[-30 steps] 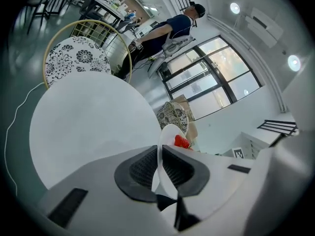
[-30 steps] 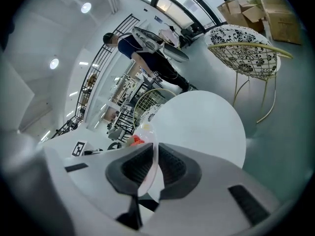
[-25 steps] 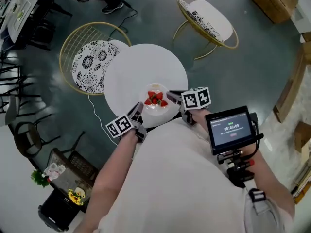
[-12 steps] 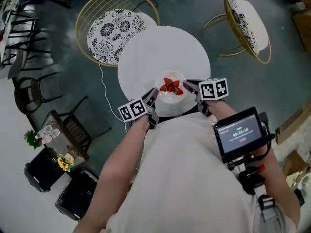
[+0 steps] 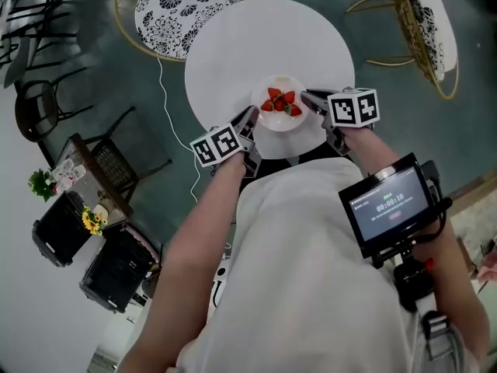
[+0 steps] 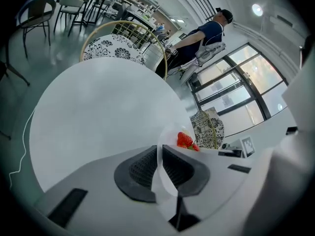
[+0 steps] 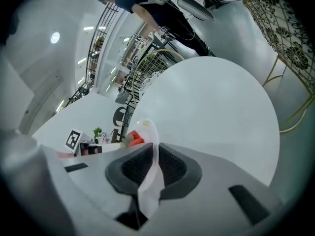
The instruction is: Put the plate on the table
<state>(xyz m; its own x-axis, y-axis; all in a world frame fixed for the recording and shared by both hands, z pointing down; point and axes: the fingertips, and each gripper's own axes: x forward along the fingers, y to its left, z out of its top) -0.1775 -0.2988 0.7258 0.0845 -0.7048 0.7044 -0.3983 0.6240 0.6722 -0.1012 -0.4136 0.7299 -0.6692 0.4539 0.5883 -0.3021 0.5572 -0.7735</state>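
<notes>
both grippers, left and right, pinch the plate of strawberries by opposite rims above the round table; lowering it level looks next.

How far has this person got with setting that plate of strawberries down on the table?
Done: the plate of strawberries is already over the round white table's near edge. In hand: the left gripper and right gripper each pinch its rim, on opposite sides. Left: set it down, if it isn't resting yet, and let go.
</notes>
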